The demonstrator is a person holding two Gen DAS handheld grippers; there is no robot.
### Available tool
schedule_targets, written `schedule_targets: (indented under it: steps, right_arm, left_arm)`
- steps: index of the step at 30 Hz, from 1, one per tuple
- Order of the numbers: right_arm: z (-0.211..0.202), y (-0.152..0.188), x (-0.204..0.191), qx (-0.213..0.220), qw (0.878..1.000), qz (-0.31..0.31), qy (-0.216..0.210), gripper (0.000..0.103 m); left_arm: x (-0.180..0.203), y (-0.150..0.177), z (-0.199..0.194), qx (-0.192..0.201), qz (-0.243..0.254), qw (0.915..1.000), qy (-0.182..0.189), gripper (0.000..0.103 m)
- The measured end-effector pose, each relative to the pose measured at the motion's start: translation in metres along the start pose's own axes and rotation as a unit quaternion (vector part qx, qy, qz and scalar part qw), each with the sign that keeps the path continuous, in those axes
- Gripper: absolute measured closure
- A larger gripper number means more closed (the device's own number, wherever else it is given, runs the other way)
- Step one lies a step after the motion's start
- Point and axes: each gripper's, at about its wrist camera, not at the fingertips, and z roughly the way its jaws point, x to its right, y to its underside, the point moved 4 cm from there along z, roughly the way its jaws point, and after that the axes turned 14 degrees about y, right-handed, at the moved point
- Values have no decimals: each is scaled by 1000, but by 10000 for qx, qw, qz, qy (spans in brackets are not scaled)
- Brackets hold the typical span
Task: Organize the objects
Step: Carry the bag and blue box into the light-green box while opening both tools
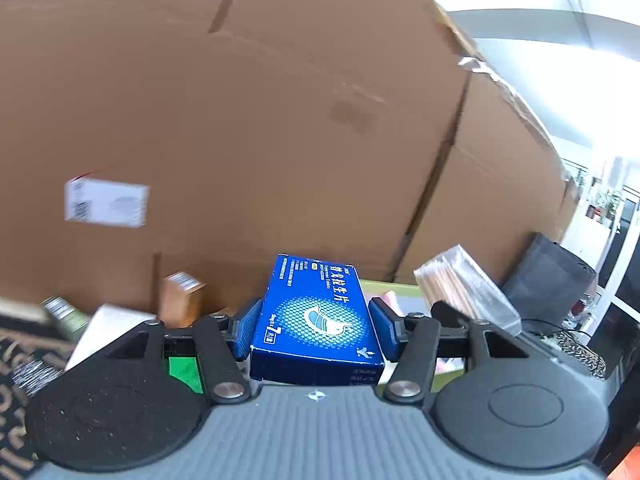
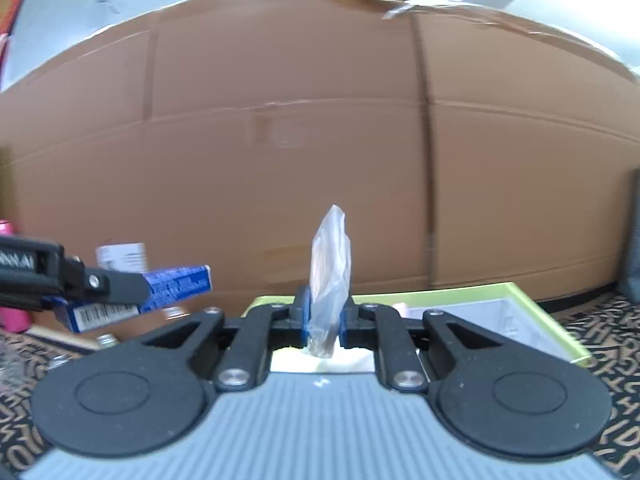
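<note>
Left wrist view: left gripper [image 1: 316, 326] clamped on a blue medicine box [image 1: 318, 316], blue pads [image 1: 249, 326] pressed to both long sides, box lying flat and pointing toward 12 o'clock. Behind, filling most of the frame, a large cardboard box [image 1: 260, 120]. At 9 o'clock, a blurred white box [image 1: 106, 203]; lower, at 8 o'clock, a small orange-brown carton [image 1: 182, 296] and other packages too smeared to identify. At 3 o'clock, a clear plastic packet [image 1: 466, 292] of thin sticks, its lower end cut off behind the gripper linkage.

Right wrist view: right gripper [image 2: 326, 320] closed on that same clear plastic packet [image 2: 330, 280], held upright and edge-on, contents hard to make out. At 9 o'clock, left gripper [image 2: 120, 286] partly covering the blue medicine box [image 2: 180, 284]. At 3 o'clock, a green-rimmed tray [image 2: 536, 308], partly hidden by the linkage. Below, a patterned tablecloth [image 2: 608, 328].
</note>
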Motion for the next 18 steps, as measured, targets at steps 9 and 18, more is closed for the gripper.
schedule_targets:
  steps: [9,18]
  right_arm:
    - [32,-3,50,-95,9967,345,731,90]
    - [50,5,54,-390,9959,470,674,88]
  left_arm:
    - [21,0,74,-64,-103,9993,367,43]
    - [17,12,108,-238,-137,9987,420,43]
